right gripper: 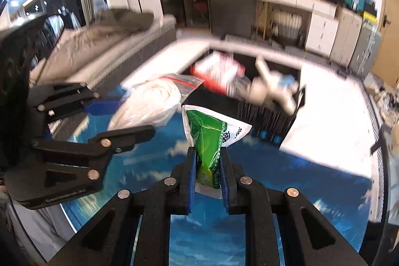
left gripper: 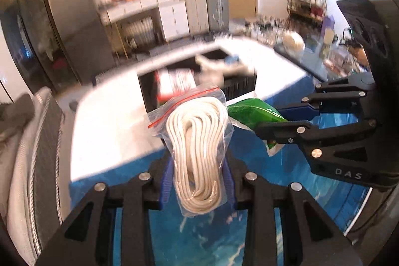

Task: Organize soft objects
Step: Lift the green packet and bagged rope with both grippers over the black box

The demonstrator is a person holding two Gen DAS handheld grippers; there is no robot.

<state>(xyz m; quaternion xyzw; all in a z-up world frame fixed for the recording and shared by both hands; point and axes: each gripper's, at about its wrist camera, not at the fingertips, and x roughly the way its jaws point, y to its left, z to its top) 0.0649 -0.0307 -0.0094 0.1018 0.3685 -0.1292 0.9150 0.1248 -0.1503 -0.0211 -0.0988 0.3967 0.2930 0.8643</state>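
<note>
My left gripper (left gripper: 198,166) is shut on a clear zip bag of coiled white cord (left gripper: 197,141) and holds it above the blue tabletop; the bag also shows in the right wrist view (right gripper: 152,101). My right gripper (right gripper: 207,161) is shut on a green and white soft packet (right gripper: 212,133), also seen in the left wrist view (left gripper: 251,114). Both are held just in front of a black storage box (left gripper: 239,86) that contains a red and white packet (right gripper: 217,74) and a white soft toy (right gripper: 271,89).
The box (right gripper: 269,116) stands on a white cloth (left gripper: 107,121) over a blue sky-patterned table (right gripper: 212,236). A sofa with a grey throw (right gripper: 99,41) lies to the left. Cabinets (left gripper: 172,16) and a cluttered side table (left gripper: 324,54) stand behind.
</note>
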